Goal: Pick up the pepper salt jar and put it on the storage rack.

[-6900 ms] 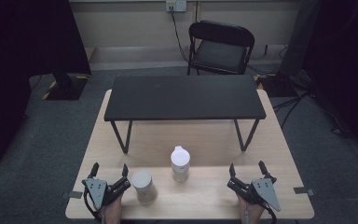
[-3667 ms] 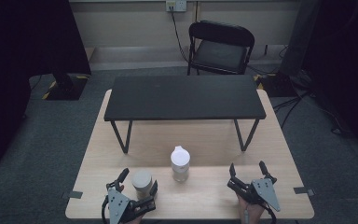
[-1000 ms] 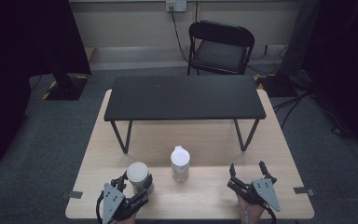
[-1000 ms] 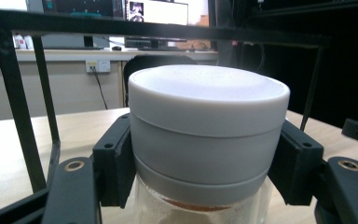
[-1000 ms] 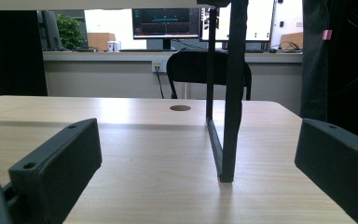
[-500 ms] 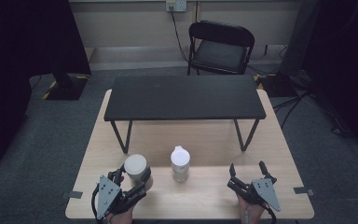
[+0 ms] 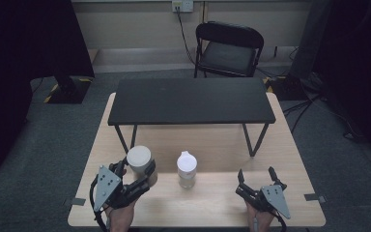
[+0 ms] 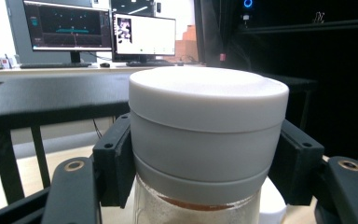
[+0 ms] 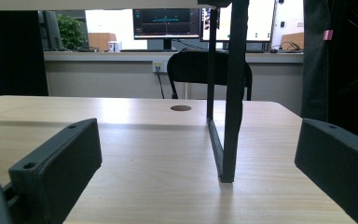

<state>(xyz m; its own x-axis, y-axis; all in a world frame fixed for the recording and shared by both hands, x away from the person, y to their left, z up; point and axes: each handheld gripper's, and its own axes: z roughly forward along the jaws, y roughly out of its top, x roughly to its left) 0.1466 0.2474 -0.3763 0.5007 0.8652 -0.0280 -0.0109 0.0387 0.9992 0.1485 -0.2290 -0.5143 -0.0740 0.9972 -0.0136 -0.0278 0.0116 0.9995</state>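
Observation:
My left gripper [image 7: 136,170] is shut on a clear jar with a grey-white lid [image 7: 139,159] and holds it lifted off the wooden table [image 7: 212,203] at the front left. In the left gripper view the jar [image 8: 207,140] stands upright, and both black pads [image 8: 116,163] press just under its lid. A small clear bottle with a white cap [image 7: 187,169] stands on the table to the jar's right. My right gripper [image 7: 257,176] rests at the front right, open, with only bare tabletop between its jaws in the right gripper view [image 9: 193,172].
A low black shelf on thin legs [image 7: 191,100] spans the table's far half; one of its legs [image 9: 228,93] rises just ahead of my right gripper. A black folding chair [image 7: 228,48] stands behind the table.
My left gripper closed on the jar and has lifted it off the table, moving up and slightly forward. My right gripper has stayed still.

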